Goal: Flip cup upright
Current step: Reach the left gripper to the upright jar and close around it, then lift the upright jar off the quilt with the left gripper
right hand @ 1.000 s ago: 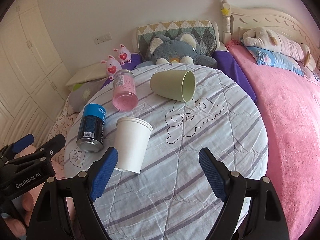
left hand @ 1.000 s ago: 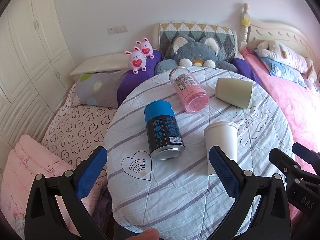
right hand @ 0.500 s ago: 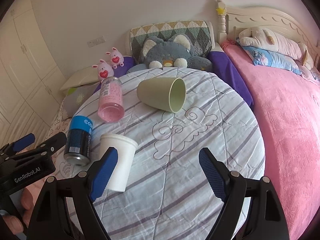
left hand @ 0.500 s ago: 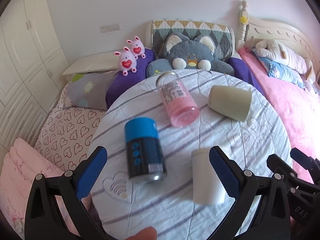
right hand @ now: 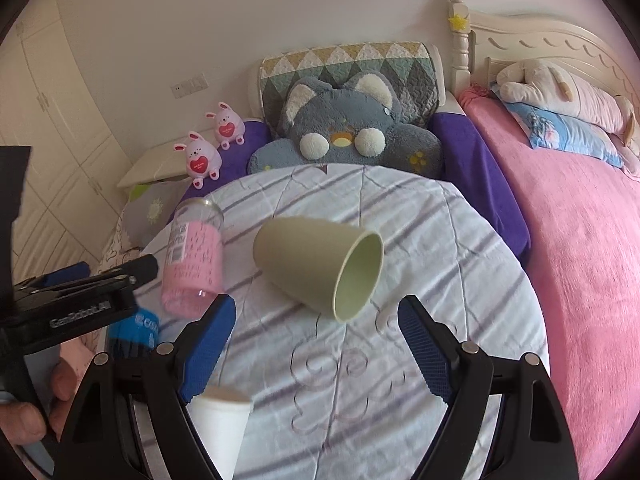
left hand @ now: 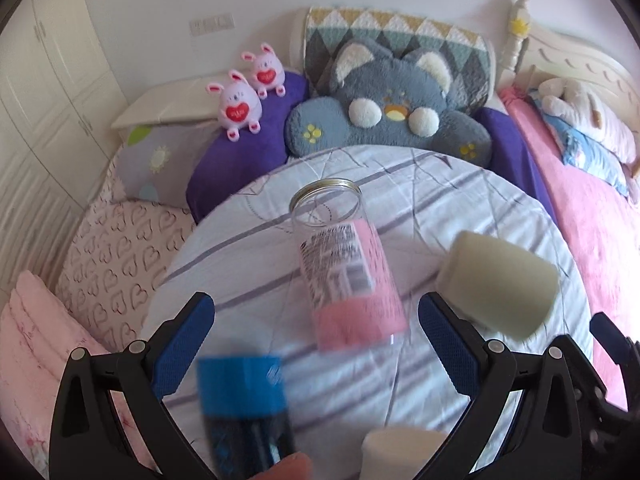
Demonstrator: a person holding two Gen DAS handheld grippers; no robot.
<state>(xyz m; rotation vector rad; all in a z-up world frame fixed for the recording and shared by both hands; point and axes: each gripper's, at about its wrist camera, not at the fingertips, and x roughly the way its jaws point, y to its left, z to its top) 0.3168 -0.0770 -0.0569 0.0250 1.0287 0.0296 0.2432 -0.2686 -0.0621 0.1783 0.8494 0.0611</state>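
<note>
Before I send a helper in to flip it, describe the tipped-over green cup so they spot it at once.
On the round table with the striped cloth in front of the grey cat cushion, the pale green cup lies on its side near the middle. Unlike the pink-sleeved glass jar beside it, it is plain, opaque and unlabelled.

A home bedroom. A bed with a carved cream headboard [right hand: 532,36] and pink blanket [right hand: 576,240] stands by a white wall, with pillows, a grey cat cushion [left hand: 390,120] and pink bunny toys [left hand: 239,104] piled alongside. White panelled wardrobe doors [left hand: 44,92] line the left side.
</note>
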